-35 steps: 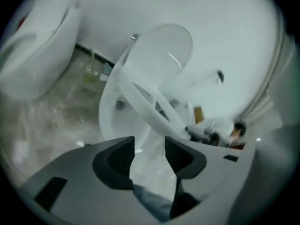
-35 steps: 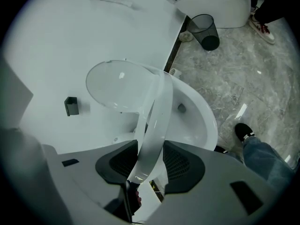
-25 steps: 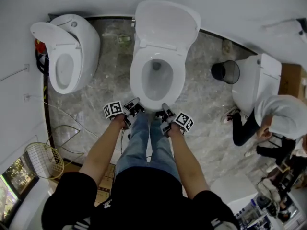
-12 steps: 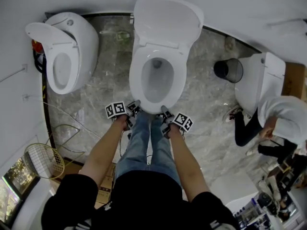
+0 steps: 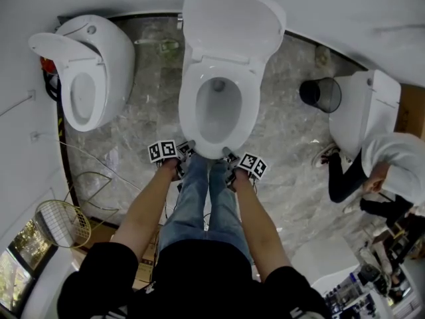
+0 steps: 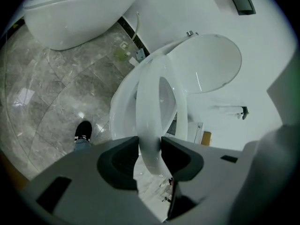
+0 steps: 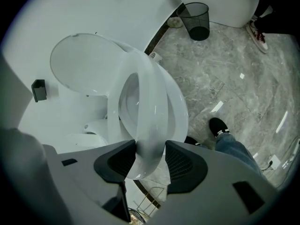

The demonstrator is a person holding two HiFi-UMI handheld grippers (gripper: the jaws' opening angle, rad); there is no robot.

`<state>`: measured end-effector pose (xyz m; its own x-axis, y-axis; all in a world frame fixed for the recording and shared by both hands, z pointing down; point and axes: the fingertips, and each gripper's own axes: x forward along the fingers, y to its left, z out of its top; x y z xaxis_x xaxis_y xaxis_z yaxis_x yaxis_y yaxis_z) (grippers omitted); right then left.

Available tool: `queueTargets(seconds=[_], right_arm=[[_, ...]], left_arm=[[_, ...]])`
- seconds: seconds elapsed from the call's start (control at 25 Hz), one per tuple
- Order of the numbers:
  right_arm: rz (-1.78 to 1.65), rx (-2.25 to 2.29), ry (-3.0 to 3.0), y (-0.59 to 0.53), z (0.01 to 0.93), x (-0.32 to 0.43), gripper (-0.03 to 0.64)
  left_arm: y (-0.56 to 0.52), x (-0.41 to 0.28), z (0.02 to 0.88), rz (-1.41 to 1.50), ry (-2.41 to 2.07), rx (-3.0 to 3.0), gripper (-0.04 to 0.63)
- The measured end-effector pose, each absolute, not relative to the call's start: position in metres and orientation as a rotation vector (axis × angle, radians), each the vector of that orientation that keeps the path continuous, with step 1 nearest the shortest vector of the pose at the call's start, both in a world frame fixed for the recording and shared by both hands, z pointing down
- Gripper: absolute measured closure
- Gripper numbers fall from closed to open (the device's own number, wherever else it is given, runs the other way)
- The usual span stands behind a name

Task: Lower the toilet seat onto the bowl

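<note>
The white toilet seat (image 5: 188,105) stands partly lowered over the bowl (image 7: 180,111), and the lid (image 5: 232,22) leans back against the wall. My left gripper (image 5: 186,149) is shut on the seat's front edge from the left; the ring (image 6: 147,102) runs out between its pads. My right gripper (image 5: 229,155) grips the same edge from the right, with the ring (image 7: 152,102) between its pads. Its jaws have just been opening a little, and the seat still sits between them. A gap shows between seat and bowl rim (image 6: 119,111).
A second toilet (image 5: 86,65) stands at the left and a third (image 5: 362,108) at the right, beside a black bin (image 5: 320,93). A person (image 5: 392,161) crouches at the right. A wire rack (image 5: 63,221) lies at the lower left. My legs (image 5: 202,191) stand right before the bowl.
Both grippers have sunk with the seat's front edge, and the seat has tilted further down toward the bowl. The grip on the edge looks the same.
</note>
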<state>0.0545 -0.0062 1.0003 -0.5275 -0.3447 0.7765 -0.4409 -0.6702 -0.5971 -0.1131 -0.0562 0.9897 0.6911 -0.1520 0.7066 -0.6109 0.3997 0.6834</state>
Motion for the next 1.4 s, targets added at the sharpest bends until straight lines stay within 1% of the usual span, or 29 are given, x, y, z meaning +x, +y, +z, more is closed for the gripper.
queueTargets(seconds=[0.6,0.64,0.68,0.76,0.8,0.84,1.0,1.12,1.24,1.4], right_arm=[[2.195,1.447,-1.11,0.005,1.032,0.057,0.406],[2.166,1.443,-1.111,0.005,1.032,0.058,0.419],[2.124,1.439,-1.114,0.004,1.031,0.06,0.446],[2.015,1.441,-1.129,0.006,1.023,0.069,0.535],[1.966,1.445,-1.147,0.006,1.016,0.073,0.561],[1.932,1.453,-1.172,0.006,1.007,0.077,0.575],[1.905,1.551,-1.32,-0.015,0.954,0.091,0.591],[1.834,1.612,-1.45,-0.032,0.901,0.102,0.597],[1.637,1.656,-1.644,-0.069,0.839,0.117,0.598],[1.299,1.75,-1.881,-0.105,0.742,0.129,0.598]], left_arm=[[-0.047,-0.118,1.025,0.504,-0.832,1.118,0.452],[-0.048,-0.119,1.025,0.521,-0.84,1.116,0.462],[-0.049,-0.121,1.024,0.537,-0.851,1.114,0.481],[-0.049,-0.126,1.018,0.555,-0.87,1.116,0.488],[-0.049,-0.129,1.012,0.553,-0.876,1.118,0.488],[-0.048,-0.131,1.003,0.544,-0.879,1.121,0.488],[-0.056,-0.129,0.95,0.499,-0.864,1.227,0.512],[-0.06,-0.126,0.898,0.554,-0.861,1.377,0.546],[-0.09,-0.114,0.839,0.545,-0.888,1.565,0.566],[-0.123,-0.1,0.752,0.391,-0.926,1.764,0.584]])
